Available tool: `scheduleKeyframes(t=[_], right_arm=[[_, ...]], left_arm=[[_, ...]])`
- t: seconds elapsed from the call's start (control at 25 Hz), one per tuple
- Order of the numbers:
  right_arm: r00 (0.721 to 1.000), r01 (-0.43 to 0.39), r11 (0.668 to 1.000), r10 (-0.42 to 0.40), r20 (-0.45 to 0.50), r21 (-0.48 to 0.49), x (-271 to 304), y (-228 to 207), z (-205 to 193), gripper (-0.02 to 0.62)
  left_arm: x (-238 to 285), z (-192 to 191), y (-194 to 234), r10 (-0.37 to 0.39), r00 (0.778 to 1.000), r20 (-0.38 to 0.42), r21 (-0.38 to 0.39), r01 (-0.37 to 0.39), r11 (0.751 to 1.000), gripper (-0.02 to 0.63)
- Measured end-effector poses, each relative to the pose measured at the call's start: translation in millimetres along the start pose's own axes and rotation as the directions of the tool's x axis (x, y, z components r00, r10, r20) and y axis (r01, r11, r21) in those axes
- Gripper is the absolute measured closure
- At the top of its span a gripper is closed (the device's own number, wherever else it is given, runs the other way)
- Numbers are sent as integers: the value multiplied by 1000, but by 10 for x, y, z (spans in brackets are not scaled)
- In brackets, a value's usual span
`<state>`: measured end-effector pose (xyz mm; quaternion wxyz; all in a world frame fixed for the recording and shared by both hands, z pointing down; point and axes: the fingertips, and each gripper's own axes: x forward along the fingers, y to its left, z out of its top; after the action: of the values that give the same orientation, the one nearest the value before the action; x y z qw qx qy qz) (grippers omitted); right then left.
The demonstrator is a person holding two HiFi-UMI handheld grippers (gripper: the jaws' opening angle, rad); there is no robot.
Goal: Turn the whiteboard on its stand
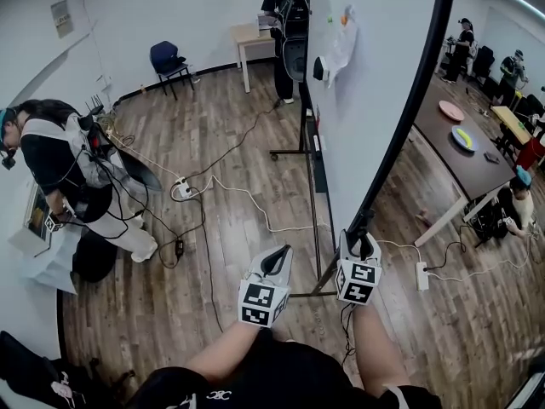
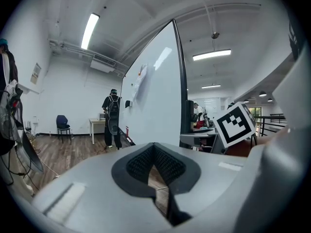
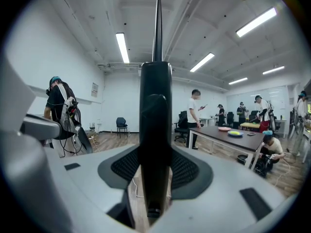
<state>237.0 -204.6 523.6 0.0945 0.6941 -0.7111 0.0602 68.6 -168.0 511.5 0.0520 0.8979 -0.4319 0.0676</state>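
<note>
Clamping on the whiteboard (image 1: 370, 83) is recorded at the right gripper (image 1: 364, 245): its pads are pressed on the board's black edge frame (image 3: 155, 125), which runs upright between the jaws and on above them. The left gripper (image 1: 279, 258) is held just left of the right one, jaws drawn together, nothing between them. The board face is seen ahead of it, slightly right.

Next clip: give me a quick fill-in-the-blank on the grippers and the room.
1. The right gripper is shut on the black frame of the ____.
2. The left gripper holds ____.
3. The empty chair across the room is ____.
4. The brown table stands on the person's ____ side.
Missing: whiteboard; nothing; blue; right.
</note>
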Motion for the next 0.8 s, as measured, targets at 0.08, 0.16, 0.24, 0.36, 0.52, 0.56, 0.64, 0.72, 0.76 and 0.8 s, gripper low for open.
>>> scheduleKeyframes(t=[0.08, 0.16, 0.24, 0.36, 0.52, 0.56, 0.64, 0.72, 0.76, 0.8], right_arm=[[1000, 5, 1000, -5, 4, 1, -53, -8, -9, 398], [1000, 11, 1000, -11, 6, 3, -111, -18, -22, 399], [1000, 17, 1000, -17, 9, 4, -176, -29, -48, 398], [1000, 23, 1000, -23, 10, 6, -267, -33, -91, 399], [999, 29, 1000, -30, 13, 11, -375, -84, -103, 397], [999, 31, 999, -31, 17, 12, -396, -106, -103, 397], [999, 33, 999, -34, 28, 14, -430, -135, -104, 397], [999, 34, 999, -35, 36, 13, -454, -138, -105, 397], [999, 33, 999, -34, 37, 13, -463, -134, -108, 397], [999, 31, 999, -32, 36, 12, -470, -130, -111, 397]], left_arm=[[-2, -5, -45, -11, 1000, 1, 1, 11, 1000, 598], [0, -6, -89, -21, 1000, 4, 5, 21, 1000, 599], [3, 0, -131, -29, 1000, 8, 8, 29, 1000, 598], [3, 8, -190, -42, 999, 14, 11, 42, 999, 599], [15, 30, -316, -60, 998, 12, 17, 59, 998, 600], [21, 30, -346, -63, 998, 11, 19, 63, 998, 598], [30, 18, -378, -68, 998, 7, 20, 68, 998, 598], [31, 7, -374, -69, 998, 4, 19, 69, 997, 598], [30, 2, -366, -69, 998, 3, 18, 69, 997, 599], [31, -1, -360, -70, 998, 3, 18, 69, 997, 599]])
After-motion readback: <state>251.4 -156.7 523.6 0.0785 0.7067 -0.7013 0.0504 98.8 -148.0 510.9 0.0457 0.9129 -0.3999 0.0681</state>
